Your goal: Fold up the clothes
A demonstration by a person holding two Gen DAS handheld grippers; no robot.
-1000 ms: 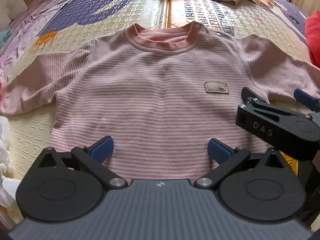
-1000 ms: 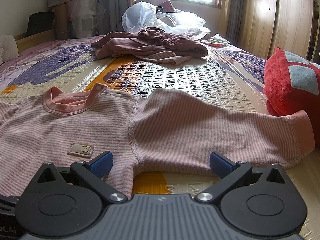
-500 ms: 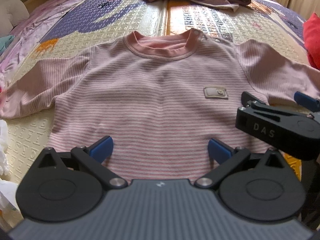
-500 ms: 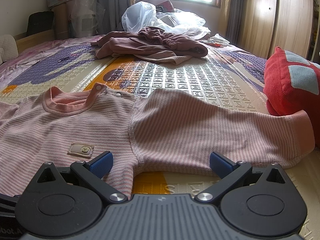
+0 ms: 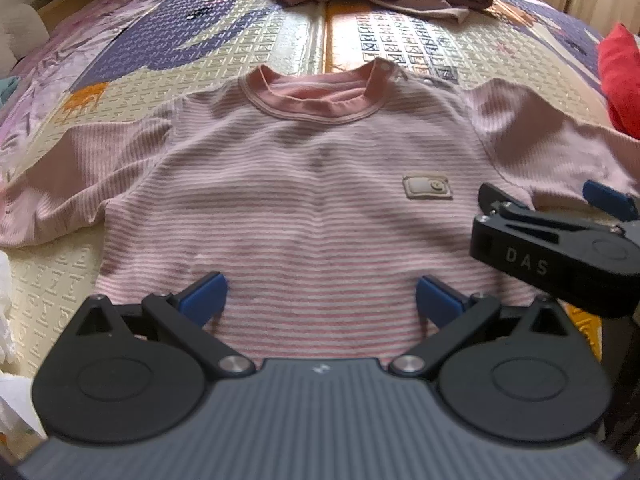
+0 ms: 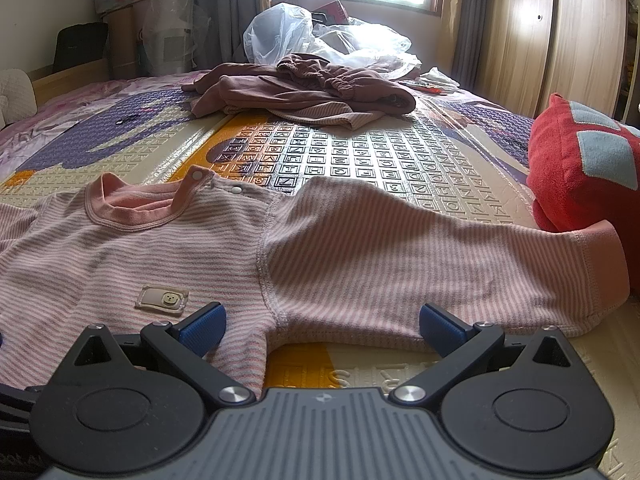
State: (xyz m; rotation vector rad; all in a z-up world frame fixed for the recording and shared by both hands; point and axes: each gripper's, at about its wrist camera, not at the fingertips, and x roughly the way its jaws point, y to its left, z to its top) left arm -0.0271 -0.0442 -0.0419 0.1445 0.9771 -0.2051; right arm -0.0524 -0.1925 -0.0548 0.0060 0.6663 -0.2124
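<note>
A pink striped shirt [image 5: 320, 200] lies flat and face up on a patterned play mat [image 5: 248, 52], both sleeves spread sideways. The left gripper [image 5: 320, 298] hangs over the shirt's lower hem, its jaws spread wide with nothing between them but the striped cloth below; whether the blue pads touch the fabric cannot be told. Ahead of these jaws sits the pink collar [image 5: 316, 98], and ahead and to their right a small beige patch [image 5: 427, 187] is sewn on the chest.

The right gripper [image 6: 320, 322] is over the underarm where the shirt's right-hand sleeve [image 6: 440, 256] meets the body. Its jaws are likewise wide apart and hold nothing. The sleeve stretches away past the right jaw, its cuff ending just beside a red cushion [image 6: 580, 168]. The beige patch lies just ahead of the left jaw.

In the left wrist view, the right gripper shows to the right of the left jaws, close alongside.

Far ahead of both jaws, a heap of 1 or more mauve garments [image 6: 304, 88] lies crumpled on the mat, with clear plastic bags [image 6: 320, 36] behind it.
</note>
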